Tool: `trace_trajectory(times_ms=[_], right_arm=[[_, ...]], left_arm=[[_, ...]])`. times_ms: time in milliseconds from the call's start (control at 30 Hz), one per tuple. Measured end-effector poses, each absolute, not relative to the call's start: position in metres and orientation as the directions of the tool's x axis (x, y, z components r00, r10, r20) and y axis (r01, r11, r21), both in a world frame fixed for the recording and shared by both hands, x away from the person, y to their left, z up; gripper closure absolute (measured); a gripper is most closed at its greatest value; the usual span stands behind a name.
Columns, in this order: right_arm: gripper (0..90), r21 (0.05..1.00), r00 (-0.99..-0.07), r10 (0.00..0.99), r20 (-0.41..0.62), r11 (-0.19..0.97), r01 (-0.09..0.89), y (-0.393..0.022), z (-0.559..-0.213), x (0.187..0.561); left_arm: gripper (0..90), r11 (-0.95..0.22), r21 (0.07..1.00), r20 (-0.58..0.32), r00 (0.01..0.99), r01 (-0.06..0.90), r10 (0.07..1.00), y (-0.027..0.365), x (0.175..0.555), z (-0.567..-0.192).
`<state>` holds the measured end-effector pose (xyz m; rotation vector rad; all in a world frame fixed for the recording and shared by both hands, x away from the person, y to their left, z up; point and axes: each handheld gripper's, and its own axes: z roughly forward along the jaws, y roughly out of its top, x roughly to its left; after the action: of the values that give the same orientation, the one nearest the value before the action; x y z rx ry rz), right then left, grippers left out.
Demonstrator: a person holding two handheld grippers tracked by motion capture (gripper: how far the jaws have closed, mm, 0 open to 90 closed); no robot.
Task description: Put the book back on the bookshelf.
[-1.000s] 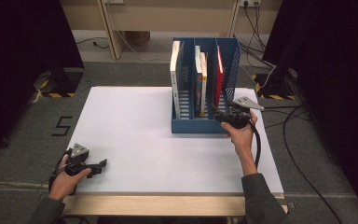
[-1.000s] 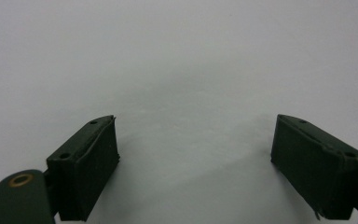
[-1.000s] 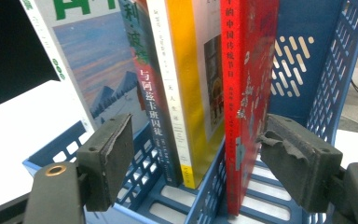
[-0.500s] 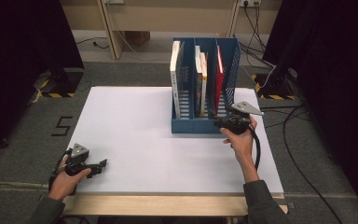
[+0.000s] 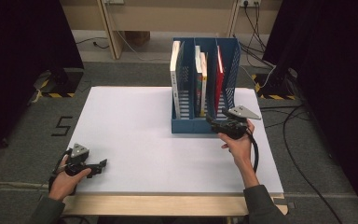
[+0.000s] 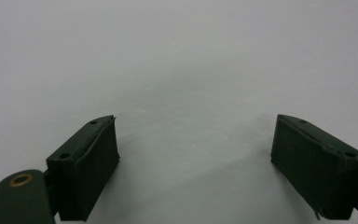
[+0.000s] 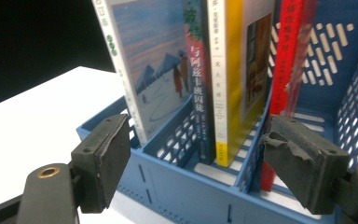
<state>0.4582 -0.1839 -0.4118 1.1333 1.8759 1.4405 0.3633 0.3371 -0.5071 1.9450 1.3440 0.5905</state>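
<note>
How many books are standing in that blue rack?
4: a white book in the blue rack's left slot, two in the middle, a red one at right. Thinner ones may hide.

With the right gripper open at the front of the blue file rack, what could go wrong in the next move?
1. The right gripper sits close to the blue rack front; pushing in could shove the rack across the white table.
2. The yellow-spined book and the dark-spined one share the middle slot, so the fingers might pinch both.
3. The red book leans beside the right finger and could get knocked.
</note>
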Motion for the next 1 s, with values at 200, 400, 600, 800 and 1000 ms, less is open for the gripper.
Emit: trace_trajectory(times_ms=[200,400,600,800,1000], right_arm=[[23.5,0.946,-0.539,0.838,0.085,0.102,0.308,-0.178,-0.415,0.451],[23.5,0.942,-0.56,0.824,0.087,0.114,0.315,-0.174,-0.421,0.444],[23.3,0.94,-0.569,0.817,0.087,0.121,0.318,-0.173,-0.424,0.438],[23.4,0.936,-0.578,0.811,0.089,0.131,0.328,-0.171,-0.43,0.433],[23.4,0.934,-0.585,0.806,0.094,0.132,0.331,-0.169,-0.435,0.428]], left_arm=[[13.6,-0.226,0.753,-0.016,0.36,0.618,0.933,0.337,0.363,-0.507],[13.6,-0.225,0.753,-0.016,0.36,0.618,0.933,0.337,0.363,-0.507],[13.6,-0.225,0.754,-0.016,0.36,0.617,0.933,0.337,0.363,-0.507],[13.6,-0.225,0.754,-0.017,0.361,0.618,0.933,0.337,0.363,-0.507],[13.6,-0.225,0.754,-0.017,0.36,0.617,0.933,0.337,0.363,-0.507]])
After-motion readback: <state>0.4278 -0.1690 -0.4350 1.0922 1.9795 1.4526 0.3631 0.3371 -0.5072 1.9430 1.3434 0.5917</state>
